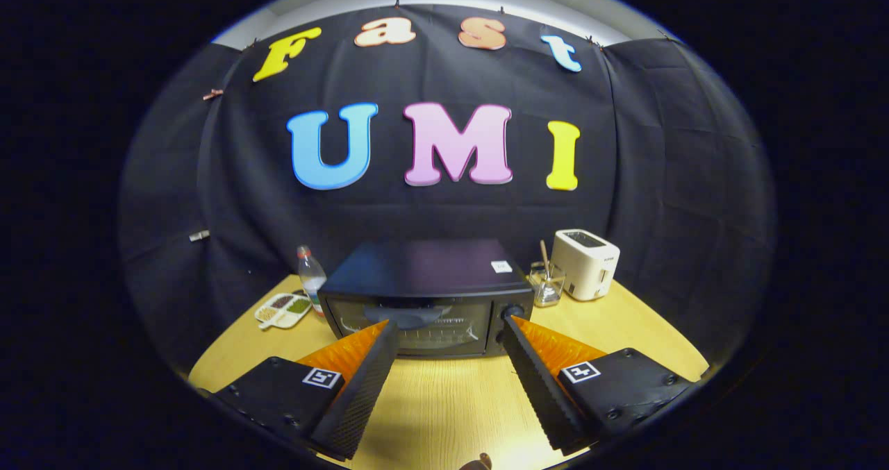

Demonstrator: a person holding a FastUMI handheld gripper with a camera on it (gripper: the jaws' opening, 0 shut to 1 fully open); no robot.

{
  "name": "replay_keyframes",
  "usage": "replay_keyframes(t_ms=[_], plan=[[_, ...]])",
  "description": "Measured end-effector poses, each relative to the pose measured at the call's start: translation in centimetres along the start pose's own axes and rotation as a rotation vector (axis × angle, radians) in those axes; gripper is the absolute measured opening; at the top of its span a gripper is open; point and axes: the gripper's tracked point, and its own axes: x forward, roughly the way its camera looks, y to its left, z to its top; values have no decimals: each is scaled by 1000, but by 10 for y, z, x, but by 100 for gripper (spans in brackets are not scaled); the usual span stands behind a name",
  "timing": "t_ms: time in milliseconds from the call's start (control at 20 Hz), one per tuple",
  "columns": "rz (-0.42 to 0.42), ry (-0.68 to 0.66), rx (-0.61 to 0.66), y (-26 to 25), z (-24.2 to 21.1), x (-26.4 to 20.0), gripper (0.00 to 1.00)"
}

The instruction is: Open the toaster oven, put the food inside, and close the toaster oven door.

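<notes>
Black toaster oven (425, 296), white toaster (587, 263), pale wood-grain table (444, 407), red-capped clear bottle (310, 275).

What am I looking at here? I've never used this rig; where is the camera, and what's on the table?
The camera rides on a hand-held gripper that a person carries, looking forward along its two fingers. They are spread open and hold nothing. Just ahead of them on the wooden table stands a black toaster oven, door closed. Beside it on one side are a plastic bottle and a divided dish. On the other side are a glass jar with a stick and a white toaster. A small brownish thing lies near the table's front edge; I cannot tell what it is.
</notes>
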Motion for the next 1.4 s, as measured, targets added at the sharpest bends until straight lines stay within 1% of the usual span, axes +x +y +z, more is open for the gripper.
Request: replay_keyframes(t_ms=[150, 300, 550, 750, 900, 1200, 1400], plan=[[26, -100, 19, -16, 51, -25, 99], [60, -138, 75, -32, 84, -43, 98], [73, -236, 24, -80, 135, -59, 98], [78, -262, 17, -102, 153, -59, 98], [74, -262, 4, -111, 152, -54, 98], [86, -261, 49, -113, 156, -45, 98], [93, -265, 39, -106, 161, -45, 98]])
